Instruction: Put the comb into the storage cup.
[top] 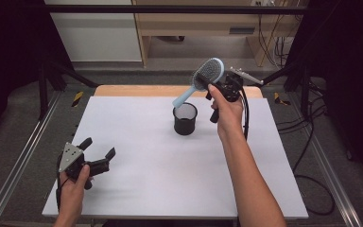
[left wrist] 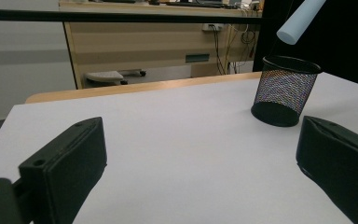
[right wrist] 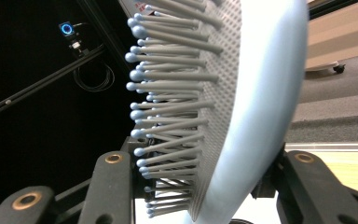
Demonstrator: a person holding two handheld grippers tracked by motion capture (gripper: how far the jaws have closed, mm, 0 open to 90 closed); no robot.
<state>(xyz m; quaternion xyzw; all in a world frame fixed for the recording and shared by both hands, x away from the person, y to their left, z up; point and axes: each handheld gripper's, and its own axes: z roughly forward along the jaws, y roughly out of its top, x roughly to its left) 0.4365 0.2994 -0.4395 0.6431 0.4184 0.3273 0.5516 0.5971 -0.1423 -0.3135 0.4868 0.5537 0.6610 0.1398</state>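
A light blue hairbrush [top: 202,79] hangs tilted in the air, its handle end pointing down at the black mesh cup [top: 185,118] on the white table [top: 146,156]. My right gripper [top: 207,85] is shut on the brush head; in the right gripper view the bristles and blue back [right wrist: 256,107] sit between the two jaws. The handle tip [left wrist: 299,21] hovers just above the cup's rim [left wrist: 286,91] in the left gripper view. My left gripper [top: 98,147] rests low at the table's front left, open, with nothing between its fingers [left wrist: 70,158].
The table's wooden far edge [top: 170,90] lies behind the cup. Metal rails [top: 23,156] run along both sides, and cables [top: 312,156] trail on the floor at the right. A cabinet and desk stand beyond the table.
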